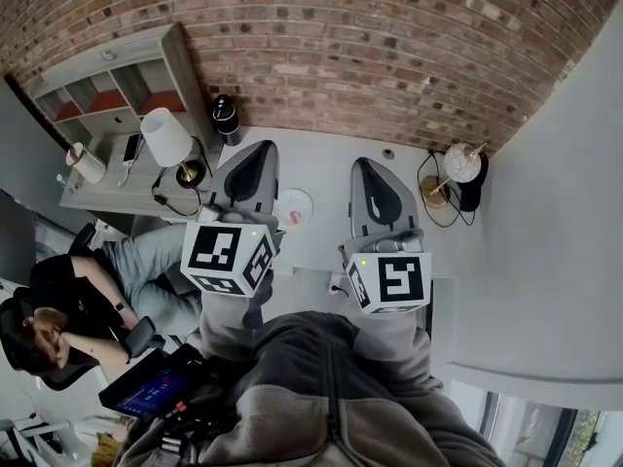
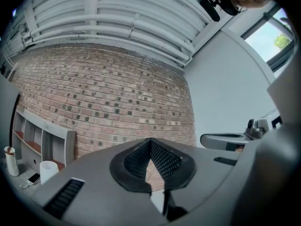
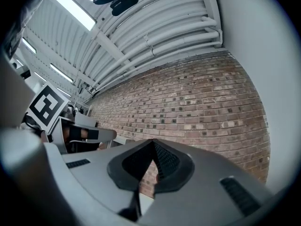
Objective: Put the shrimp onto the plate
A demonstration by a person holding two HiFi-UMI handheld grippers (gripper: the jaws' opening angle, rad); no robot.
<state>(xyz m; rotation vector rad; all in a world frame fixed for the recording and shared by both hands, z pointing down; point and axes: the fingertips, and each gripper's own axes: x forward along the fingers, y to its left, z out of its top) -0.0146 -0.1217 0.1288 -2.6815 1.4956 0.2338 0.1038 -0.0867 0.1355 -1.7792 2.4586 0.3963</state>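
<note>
Head view, biggest first:
- brick wall [image 1: 370, 47] spans 10 to 2 o'clock
- white table [image 1: 331, 159] runs below the wall around 12 o'clock
- grey shelf unit [image 1: 107, 86] at 10 o'clock
- seated person [image 1: 88, 300] at 8 o'clock

Left gripper [image 1: 255, 154] and right gripper [image 1: 368, 168] are side by side over the table, noses toward 12 o'clock. Their marker cubes [image 1: 226, 257] [image 1: 391, 282] sit nearest the camera.

In its own view the left gripper [image 2: 150, 142] has its tips meeting, with nothing between them. The right gripper [image 3: 153, 142] reads the same: fully closed and empty. Both gripper views look out at the wall.

The white-shade lamp [image 1: 167, 136] is at 9 o'clock of the left gripper. The globe lamp [image 1: 458, 163] is at 3 o'clock of the right gripper.

The plate [image 1: 292, 205] lies on the table between the two grippers, clear of both. A pinkish speck [image 1: 295, 217] sits on it toward 6 o'clock. It is probably the shrimp but too small to confirm.
</note>
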